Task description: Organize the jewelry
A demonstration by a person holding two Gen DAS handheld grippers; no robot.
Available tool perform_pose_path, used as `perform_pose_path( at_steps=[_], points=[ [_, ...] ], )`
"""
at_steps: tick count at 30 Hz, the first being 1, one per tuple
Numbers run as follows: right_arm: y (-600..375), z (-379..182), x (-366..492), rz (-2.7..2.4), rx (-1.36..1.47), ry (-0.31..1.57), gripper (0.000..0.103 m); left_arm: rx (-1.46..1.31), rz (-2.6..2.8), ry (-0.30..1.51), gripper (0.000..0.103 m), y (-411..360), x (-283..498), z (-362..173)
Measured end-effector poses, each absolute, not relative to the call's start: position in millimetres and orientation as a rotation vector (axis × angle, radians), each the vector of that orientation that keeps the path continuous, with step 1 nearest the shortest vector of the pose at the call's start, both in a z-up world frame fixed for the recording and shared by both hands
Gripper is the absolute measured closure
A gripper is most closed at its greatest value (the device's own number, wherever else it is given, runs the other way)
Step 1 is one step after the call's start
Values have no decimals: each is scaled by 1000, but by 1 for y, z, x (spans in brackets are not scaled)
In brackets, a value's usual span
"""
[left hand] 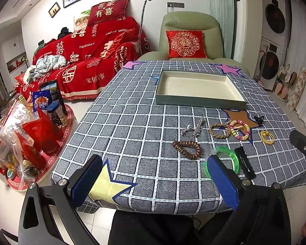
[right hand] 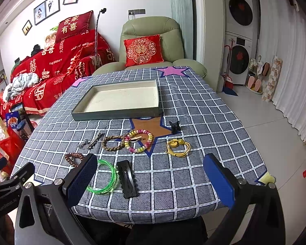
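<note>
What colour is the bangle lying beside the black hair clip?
Translucent bright green bangle; clearest in the right wrist view, beside the hair clip.

Red sofa cover (left hand: pixel 85 55): white print "HAPPY WEDDING", "THE BIGDAY", "家有喜事" and repeated "囍" signs. Red pillow (left hand: pixel 108 10) on the sofa back: gold characters "喜家有喜". Red cushion (right hand: pixel 142 50) on the green armchair (right hand: pixel 153 28): gold "囍" emblem. Black gripper body (right hand: pixel 8 202), lower left of right wrist view: "GenRobot.AI".
</note>
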State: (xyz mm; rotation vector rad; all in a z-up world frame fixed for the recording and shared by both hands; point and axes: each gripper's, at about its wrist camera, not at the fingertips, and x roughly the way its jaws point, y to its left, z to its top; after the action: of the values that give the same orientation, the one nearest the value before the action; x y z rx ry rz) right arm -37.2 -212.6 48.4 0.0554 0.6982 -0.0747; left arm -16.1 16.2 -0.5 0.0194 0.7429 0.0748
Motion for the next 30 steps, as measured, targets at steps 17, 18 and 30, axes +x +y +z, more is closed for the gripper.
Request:
perform_pose_path(
  at_steps=[17,18,30],
  points=[
    [-211,49,-36,-76,55,703,0,17,71,756,0,18,-14,-3],
    [-211,48,-35,-76,56,704,0,18,71,758,0,18,-14,-3],
    [-214,46,-31,-76,59,711,0,23,71,772,0,15,-10,-4]
  ],
)
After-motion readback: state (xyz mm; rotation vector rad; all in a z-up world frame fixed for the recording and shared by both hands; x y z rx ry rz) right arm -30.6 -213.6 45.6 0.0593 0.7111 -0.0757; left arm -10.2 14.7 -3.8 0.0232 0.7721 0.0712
